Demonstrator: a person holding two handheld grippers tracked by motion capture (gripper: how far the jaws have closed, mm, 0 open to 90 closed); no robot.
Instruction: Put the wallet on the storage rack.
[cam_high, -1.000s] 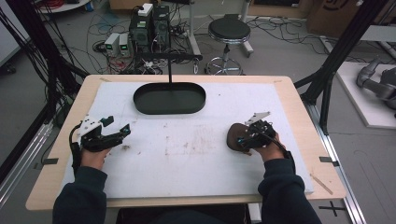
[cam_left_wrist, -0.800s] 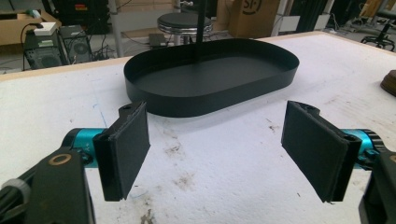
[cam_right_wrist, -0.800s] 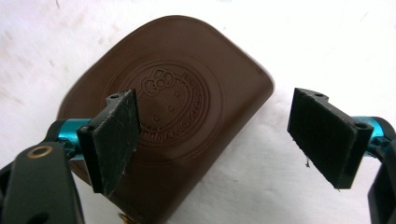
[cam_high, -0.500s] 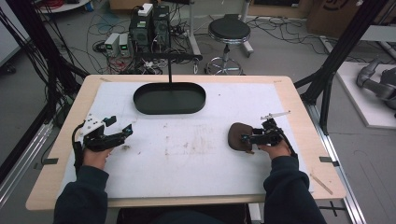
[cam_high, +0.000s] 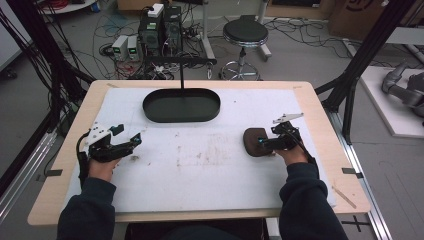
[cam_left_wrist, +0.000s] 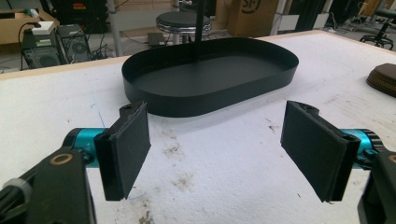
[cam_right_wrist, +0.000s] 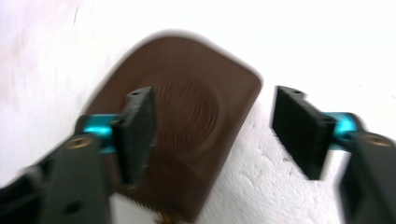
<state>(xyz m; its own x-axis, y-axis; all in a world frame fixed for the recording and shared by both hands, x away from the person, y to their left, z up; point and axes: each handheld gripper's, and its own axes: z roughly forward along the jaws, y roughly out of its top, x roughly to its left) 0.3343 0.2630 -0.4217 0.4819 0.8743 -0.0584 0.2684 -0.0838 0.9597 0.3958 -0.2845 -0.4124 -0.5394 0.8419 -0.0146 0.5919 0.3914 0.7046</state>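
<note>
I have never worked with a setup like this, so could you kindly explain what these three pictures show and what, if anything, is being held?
A person at a table holds a two-jaw tool in each hand. The high view looks down on it: the left hand-held gripper hovers open over the stained white mat, facing the empty black oval tray. The other two pictures come from cameras riding on each tool. The right hand-held gripper is open, one jaw above a brown pouch lying on the mat, the other beside it. Nothing is held.

Right hand-held gripper (cam_high: 264, 144) now over brown pouch (cam_high: 253, 141).
</note>
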